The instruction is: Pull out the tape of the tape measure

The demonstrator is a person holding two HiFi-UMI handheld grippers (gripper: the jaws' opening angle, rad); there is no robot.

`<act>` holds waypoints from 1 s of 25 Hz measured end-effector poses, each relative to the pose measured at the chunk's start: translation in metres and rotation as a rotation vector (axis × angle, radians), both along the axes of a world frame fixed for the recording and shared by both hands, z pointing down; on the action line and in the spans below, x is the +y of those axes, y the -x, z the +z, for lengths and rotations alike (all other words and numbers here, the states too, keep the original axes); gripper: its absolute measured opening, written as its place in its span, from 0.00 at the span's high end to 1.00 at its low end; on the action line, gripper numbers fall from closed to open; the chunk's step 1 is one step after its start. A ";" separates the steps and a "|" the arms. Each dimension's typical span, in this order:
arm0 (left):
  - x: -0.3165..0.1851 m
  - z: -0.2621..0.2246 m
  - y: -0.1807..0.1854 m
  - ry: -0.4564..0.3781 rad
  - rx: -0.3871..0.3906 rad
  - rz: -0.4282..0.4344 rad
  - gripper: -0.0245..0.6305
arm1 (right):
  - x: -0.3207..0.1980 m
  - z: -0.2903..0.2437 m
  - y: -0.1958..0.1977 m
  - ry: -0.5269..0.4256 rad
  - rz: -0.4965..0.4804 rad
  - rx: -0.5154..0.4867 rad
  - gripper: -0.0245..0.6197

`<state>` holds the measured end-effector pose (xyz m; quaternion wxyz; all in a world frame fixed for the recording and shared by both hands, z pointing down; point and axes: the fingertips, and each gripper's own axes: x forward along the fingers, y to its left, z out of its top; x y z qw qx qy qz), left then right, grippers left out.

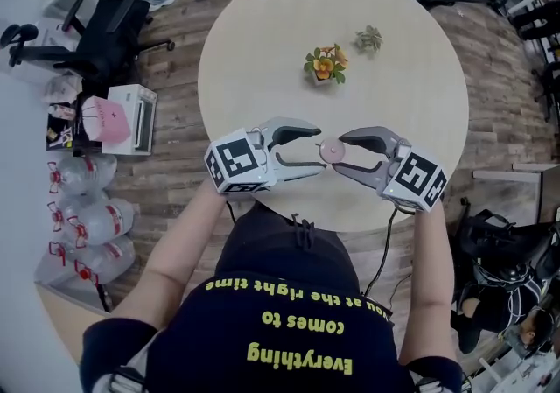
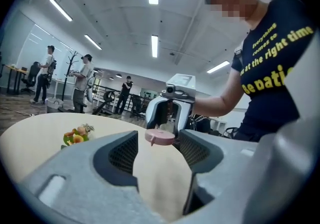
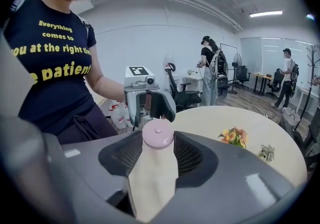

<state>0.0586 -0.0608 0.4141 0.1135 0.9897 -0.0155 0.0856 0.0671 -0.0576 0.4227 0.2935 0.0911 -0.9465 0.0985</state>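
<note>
- The round table [image 1: 262, 50] lies in front of you, bare along its near edge. That leaves both tools free room to pull apart sideways.
- Your left gripper [image 1: 315, 150] is at the near left with its jaws spread wide and nothing between them. Its tips stop just short of the tape measure and face it head-on, likely so they can close on the tape's end.
- Your right gripper [image 1: 341, 155] faces the left one from the near right. Its jaws are closed on the pink case, pads against either side, and hold it clear of the tabletop. That anchors the case, so a pull should draw out tape instead of dragging the whole thing.
- The pot of orange flowers [image 1: 325, 64] stands towards the far middle of the table, well apart from your work.
- The small green plant [image 1: 368, 38] sits further back and to the right, also out of the way.
- The tape measure [image 3: 158, 133] is a small pink disc held flat at the right gripper's tips, between your two tools.
- A small tab [image 2: 152, 142] hangs from the disc's edge on the side facing your left gripper. It's probably the tape's end and your target. It looks small, so closing on it squarely may be fiddly.
</note>
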 end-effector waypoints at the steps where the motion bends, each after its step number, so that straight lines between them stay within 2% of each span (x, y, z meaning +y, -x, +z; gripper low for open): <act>1: 0.003 -0.001 -0.002 0.000 0.003 0.021 0.55 | 0.001 -0.002 0.001 0.000 -0.010 -0.001 0.64; 10: 0.015 -0.005 0.001 0.007 0.011 0.148 0.61 | 0.012 -0.008 0.015 0.025 -0.089 -0.022 0.64; 18: 0.014 -0.005 0.000 0.007 0.028 0.163 0.64 | 0.012 -0.010 0.014 0.029 -0.087 -0.041 0.63; 21: 0.009 -0.006 0.000 0.031 0.033 0.131 0.64 | 0.007 -0.014 0.011 -0.029 -0.049 -0.057 0.63; 25: -0.006 -0.012 0.005 0.118 0.058 0.059 0.64 | -0.005 -0.020 0.004 -0.161 0.004 -0.028 0.65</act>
